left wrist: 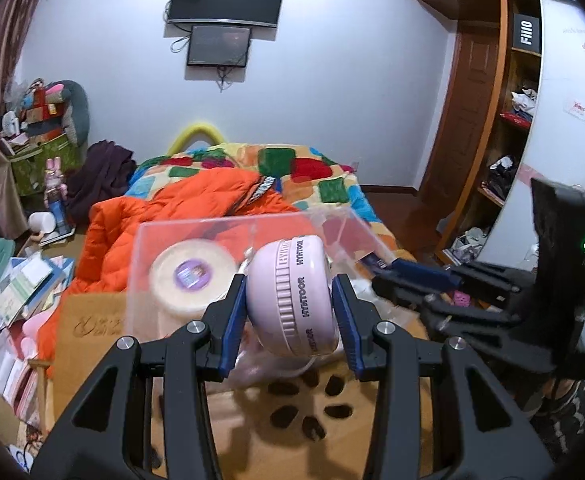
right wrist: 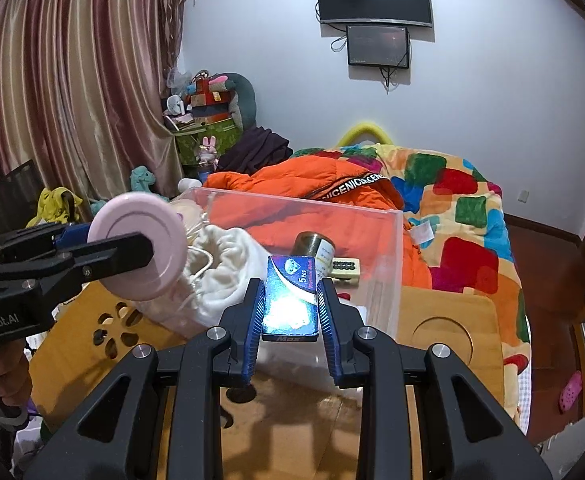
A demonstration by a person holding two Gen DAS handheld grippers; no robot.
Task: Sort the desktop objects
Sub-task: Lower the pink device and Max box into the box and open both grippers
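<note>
My left gripper (left wrist: 290,294) is shut on a round pink case (left wrist: 292,292) with a ribbed rim, held up in front of a clear plastic box (left wrist: 196,232). The same pink case (right wrist: 138,240) shows at the left of the right wrist view, between the left gripper's fingers (right wrist: 112,256). My right gripper (right wrist: 290,296) is shut on a small blue box (right wrist: 290,296) marked "5 pcs", just before the clear box (right wrist: 384,240). Inside the clear box lie a roll of tape (left wrist: 192,276), a white cloth pouch (right wrist: 220,276), a metal tin (right wrist: 314,246) and a small cream remote (right wrist: 344,270).
The clear box stands on a wooden lap desk (right wrist: 448,320) with paw-shaped cut-outs (left wrist: 312,404), set on a bed with an orange jacket (left wrist: 164,208) and a patchwork quilt (right wrist: 464,216). Papers and toys (left wrist: 24,288) pile up at the left.
</note>
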